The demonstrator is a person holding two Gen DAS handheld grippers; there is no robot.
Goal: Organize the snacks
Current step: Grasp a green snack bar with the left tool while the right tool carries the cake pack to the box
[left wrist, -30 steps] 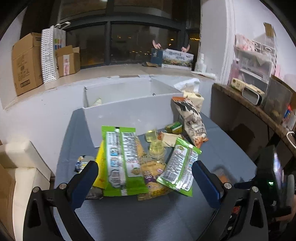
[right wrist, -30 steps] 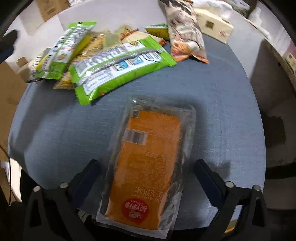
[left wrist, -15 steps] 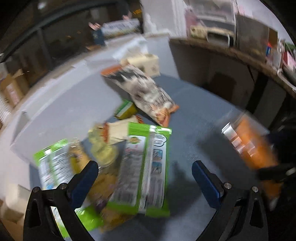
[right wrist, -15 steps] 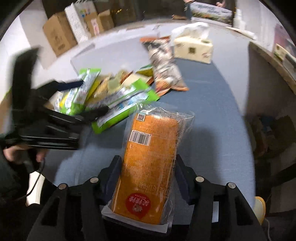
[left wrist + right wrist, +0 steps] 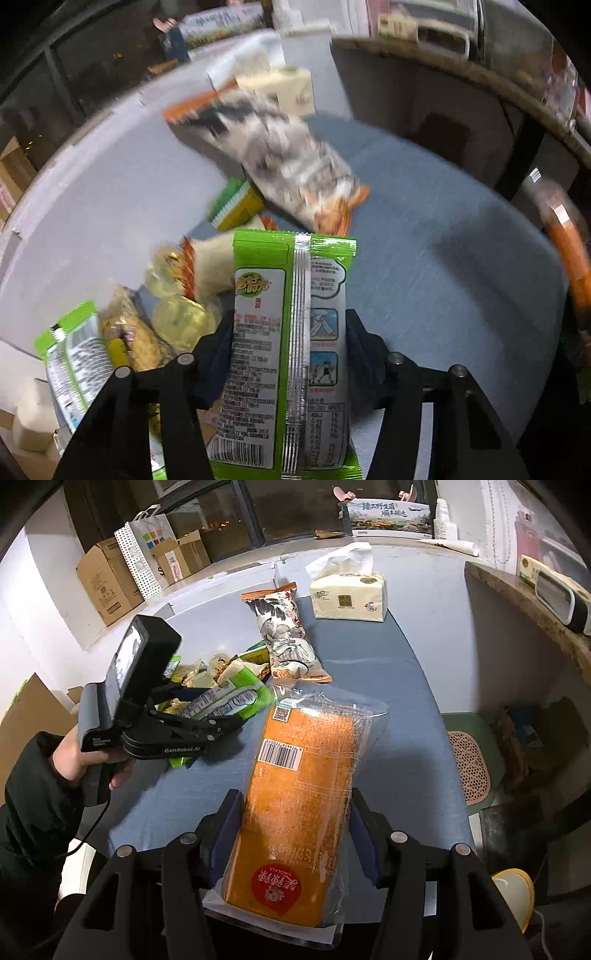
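Observation:
My left gripper [image 5: 290, 350] is shut on a green snack packet [image 5: 291, 332], its jaws pressing the packet's sides. It also shows in the right wrist view [image 5: 221, 705], held by the left gripper [image 5: 236, 716] over the snack pile. My right gripper [image 5: 295, 827] is shut on an orange cake in a clear wrapper [image 5: 303, 794], lifted above the blue table [image 5: 369, 686]. The cake appears blurred at the right edge of the left wrist view [image 5: 569, 251]. A white and orange snack bag [image 5: 288, 158] lies beyond the pile; it also shows in the right wrist view [image 5: 284, 631].
Several small snacks [image 5: 177, 306] and a second green packet [image 5: 74, 354] lie at the left. A white bin wall [image 5: 103, 192] stands behind them. A tissue pack [image 5: 347, 594] sits at the table's far end. Cardboard boxes [image 5: 107, 583] stand on the ledge.
My left gripper turned right, closed on the green packet and holds it. My right gripper closed on the orange cake and lifted it off the table.

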